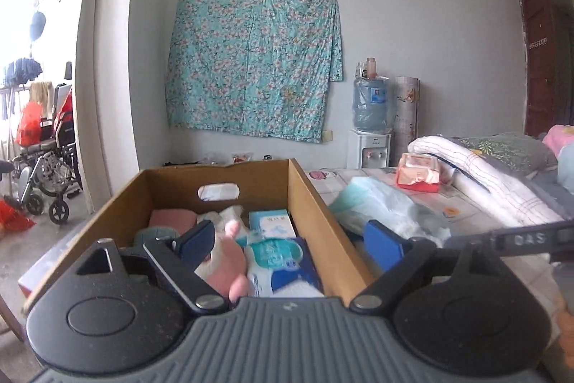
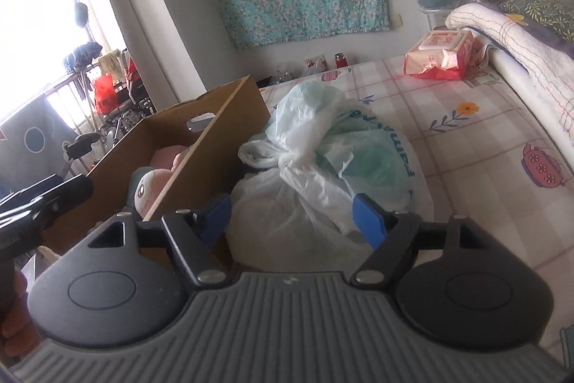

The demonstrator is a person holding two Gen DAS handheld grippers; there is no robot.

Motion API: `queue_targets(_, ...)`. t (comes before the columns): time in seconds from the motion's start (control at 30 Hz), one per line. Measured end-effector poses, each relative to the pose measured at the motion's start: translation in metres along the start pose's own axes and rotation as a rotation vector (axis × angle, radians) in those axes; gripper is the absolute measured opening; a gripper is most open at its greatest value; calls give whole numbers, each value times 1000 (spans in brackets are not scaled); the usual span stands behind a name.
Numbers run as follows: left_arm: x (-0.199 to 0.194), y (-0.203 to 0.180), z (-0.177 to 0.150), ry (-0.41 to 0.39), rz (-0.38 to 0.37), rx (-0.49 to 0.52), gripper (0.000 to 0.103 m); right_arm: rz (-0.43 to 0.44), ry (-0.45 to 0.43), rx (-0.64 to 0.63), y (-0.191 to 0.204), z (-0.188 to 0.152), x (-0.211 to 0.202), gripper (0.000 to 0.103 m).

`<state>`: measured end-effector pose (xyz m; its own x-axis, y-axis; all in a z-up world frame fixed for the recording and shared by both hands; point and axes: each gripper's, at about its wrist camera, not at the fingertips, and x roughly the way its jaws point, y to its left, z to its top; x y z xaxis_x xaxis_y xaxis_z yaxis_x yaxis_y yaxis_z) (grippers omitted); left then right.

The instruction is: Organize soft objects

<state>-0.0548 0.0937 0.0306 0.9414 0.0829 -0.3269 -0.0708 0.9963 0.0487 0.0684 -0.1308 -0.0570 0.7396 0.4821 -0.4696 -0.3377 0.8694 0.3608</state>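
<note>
A cardboard box [image 1: 315, 200] sits on the bed's left side; it holds a pink plush toy [image 1: 226, 257], blue-and-white tissue packs [image 1: 280, 261] and a pink soft item [image 1: 172, 221]. My left gripper [image 1: 292, 241] is open, its jaws straddling the box's right wall above the contents. My right gripper [image 2: 296, 216] is open and empty, with its jaws on either side of a knotted white and green plastic bag [image 2: 323, 164] that lies on the bed beside the box [image 2: 215, 131]. The bag also shows in the left wrist view [image 1: 384, 207].
A pink wet-wipes pack [image 2: 439, 54] lies further back on the patterned sheet [image 2: 466, 131]. A folded white blanket [image 2: 516, 49] and pillows lie along the right. A water dispenser [image 1: 371, 124] stands by the wall, a wheelchair [image 1: 46, 167] at left.
</note>
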Motion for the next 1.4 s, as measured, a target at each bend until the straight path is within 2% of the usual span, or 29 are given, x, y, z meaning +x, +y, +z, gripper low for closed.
queue_targets(0.2, -23, -3, -26, 45, -18, -19, 96, 0, 2, -17, 1, -12, -2, 77)
queue_targets(0.33, -26, -6, -49, 144, -59, -97, 97, 2, -1, -32, 3, -22, -1, 79)
queue_targets(0.47, -20, -9, -63, 228, -56, -127, 97, -13, 0, -78, 7, -35, 1, 80)
queue_targets(0.53, -21, -6, -64, 229, -28, -134, 97, -15, 10, -97, 10, -43, 2, 82)
queue_targets(0.63, -23, -2, -61, 218, 9, -154, 103, -17, 44, -98, 12, -53, 3, 82)
queue_targets(0.73, -22, -2, -57, 235, 33, -156, 103, -10, 57, -90, 14, -56, 0, 83)
queue_targets(0.97, -16, -6, -51, 300, 137, -152, 103, -1, 49, -102, 25, -47, -14, 87)
queue_targets(1.2, -10, -2, -40, 325, 247, -147, 103, 19, 60, -136, 38, -41, -14, 88)
queue_targets(1.4, -10, 6, -28, 334, 282, -167, 103, 48, 42, -155, 48, -29, -17, 88)
